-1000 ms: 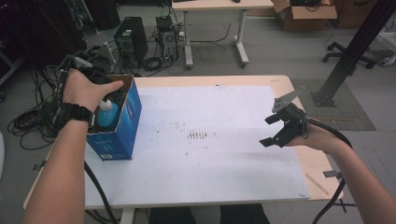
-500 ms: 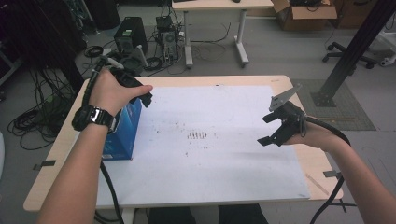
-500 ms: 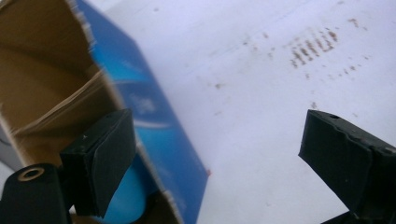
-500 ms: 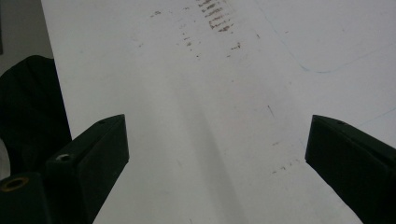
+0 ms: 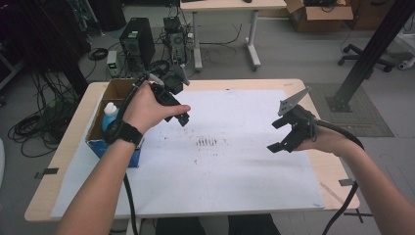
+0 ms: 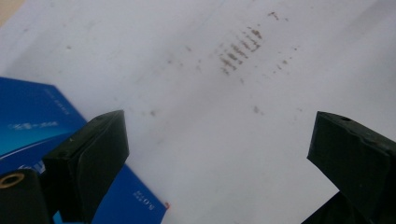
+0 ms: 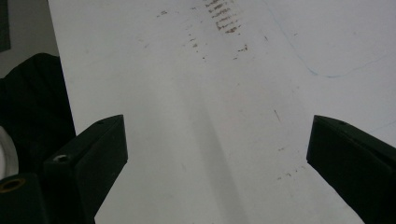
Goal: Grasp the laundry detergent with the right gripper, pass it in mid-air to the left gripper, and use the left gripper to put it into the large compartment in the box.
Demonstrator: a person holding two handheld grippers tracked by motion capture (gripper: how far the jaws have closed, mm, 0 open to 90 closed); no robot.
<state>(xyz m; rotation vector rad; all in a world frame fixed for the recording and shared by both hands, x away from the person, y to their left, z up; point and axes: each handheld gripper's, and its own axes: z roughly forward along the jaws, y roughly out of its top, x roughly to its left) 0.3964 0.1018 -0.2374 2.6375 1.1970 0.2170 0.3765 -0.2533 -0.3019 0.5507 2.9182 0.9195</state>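
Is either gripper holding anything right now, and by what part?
Nothing is held: the left gripper and the right gripper both stand open over the white sheet.

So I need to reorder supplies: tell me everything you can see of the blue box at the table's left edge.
The blue box looks like cardboard: blue printed outside with small white lettering, plain brown inside. Its top is open, flaps up. It stands upright at the table's left edge, partly on the white sheet. A white bottle with a light blue cap stands inside. The person's left forearm crosses above it; nothing grips it.

Bare forearms; black wristwatch (image 5: 128,133) on left wrist. Black two-jaw grippers, left (image 5: 182,116), right (image 5: 278,134) bearing grey three-cornered plate (image 5: 292,100); black cables.
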